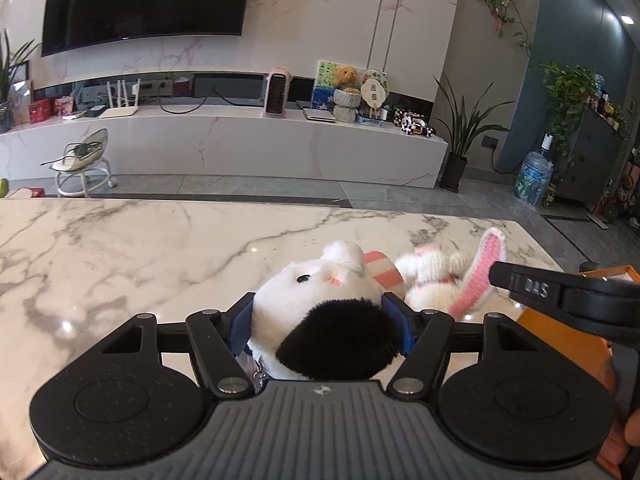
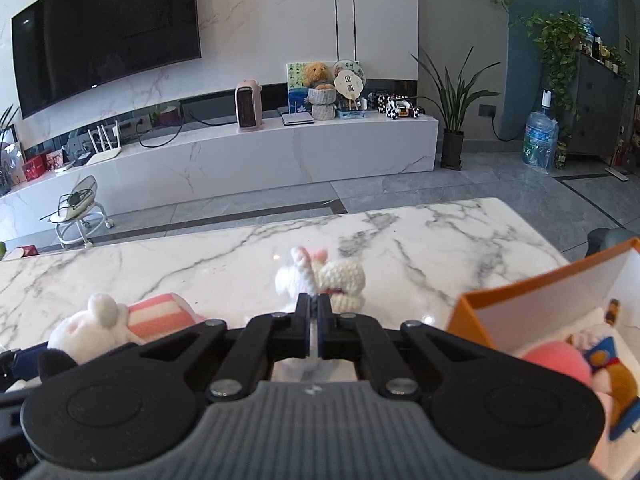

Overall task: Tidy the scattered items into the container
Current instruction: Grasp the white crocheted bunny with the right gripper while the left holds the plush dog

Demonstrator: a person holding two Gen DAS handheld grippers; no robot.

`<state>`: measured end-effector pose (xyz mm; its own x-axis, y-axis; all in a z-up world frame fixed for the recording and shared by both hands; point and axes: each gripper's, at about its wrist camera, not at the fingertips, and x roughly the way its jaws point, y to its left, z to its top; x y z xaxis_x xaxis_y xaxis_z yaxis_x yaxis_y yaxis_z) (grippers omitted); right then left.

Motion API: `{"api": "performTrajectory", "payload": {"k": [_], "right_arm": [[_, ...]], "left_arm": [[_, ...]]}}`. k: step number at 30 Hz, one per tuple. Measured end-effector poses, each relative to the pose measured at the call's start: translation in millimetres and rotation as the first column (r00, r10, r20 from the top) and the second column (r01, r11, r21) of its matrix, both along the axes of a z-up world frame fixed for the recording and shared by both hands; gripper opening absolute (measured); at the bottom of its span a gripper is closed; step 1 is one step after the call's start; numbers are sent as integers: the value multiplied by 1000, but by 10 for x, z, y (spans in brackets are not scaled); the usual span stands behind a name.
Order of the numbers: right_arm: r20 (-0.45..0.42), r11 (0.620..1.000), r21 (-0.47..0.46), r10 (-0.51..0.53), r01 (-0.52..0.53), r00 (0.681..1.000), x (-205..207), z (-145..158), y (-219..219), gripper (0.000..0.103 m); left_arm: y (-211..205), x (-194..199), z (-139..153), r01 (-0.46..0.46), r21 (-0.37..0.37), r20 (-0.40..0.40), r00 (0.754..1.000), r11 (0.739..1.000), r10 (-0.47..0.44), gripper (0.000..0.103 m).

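Plush dog (image 1: 320, 312) sits clamped in our left gripper (image 1: 320, 320), jaws half-wide around it. Our right gripper (image 2: 316, 320) pinches the knitted rabbit (image 2: 320, 276), jaws nearly closed, both ready for the box (image 2: 520, 304).

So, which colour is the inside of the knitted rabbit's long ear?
Pink with a white edge, clearest in the left wrist view: knitted rabbit's ear.

Your left hand-held gripper (image 1: 320, 322) hides the lower body of the plush dog (image 1: 324, 308). Beside the dog, the knitted rabbit (image 2: 320, 276) is blurred, and your right hand-held gripper (image 2: 316, 334) covers its ear. The picture's edge cuts off the orange box (image 2: 520, 300) and the toys (image 2: 592, 364) inside.
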<state>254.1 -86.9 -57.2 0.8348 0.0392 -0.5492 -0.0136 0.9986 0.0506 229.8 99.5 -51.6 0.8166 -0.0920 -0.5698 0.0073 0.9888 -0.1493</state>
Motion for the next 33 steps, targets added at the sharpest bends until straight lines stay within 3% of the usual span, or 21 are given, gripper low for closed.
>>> {"api": "performTrajectory", "payload": {"k": [12,21,23,27,28,30,33], "right_arm": [[-9,996,33,81,-81,997,-867,246,-56,3],[-199,995,55,90,-80,976,-1320,-171,-124,3],[-201,996,52,77,-68,977,-1366,-212,-142,4],[-190,995,85,72,-57,979,-1389,-224,-190,16],[-185,994,96,71,-54,980,-1387,-236,-205,32],[-167,993,115,54,-35,984,-1367,-253,-239,54],[-159,989,146,25,-1,987,-1306,-299,-292,58]], "left_arm": [[-168,-648,265,1,49,14,1000,999,-2,78],[-252,-1031,-46,11,49,-60,998,999,-8,78],[-244,-1080,-90,-5,41,-60,998,999,8,78],[-157,-1098,-175,-38,5,-64,997,999,39,78],[-147,-1102,-193,-43,3,-62,997,999,43,78],[-139,-1105,-208,-44,1,-51,998,999,44,78],[-140,-1102,-221,-41,-8,-24,999,999,41,78]]}}
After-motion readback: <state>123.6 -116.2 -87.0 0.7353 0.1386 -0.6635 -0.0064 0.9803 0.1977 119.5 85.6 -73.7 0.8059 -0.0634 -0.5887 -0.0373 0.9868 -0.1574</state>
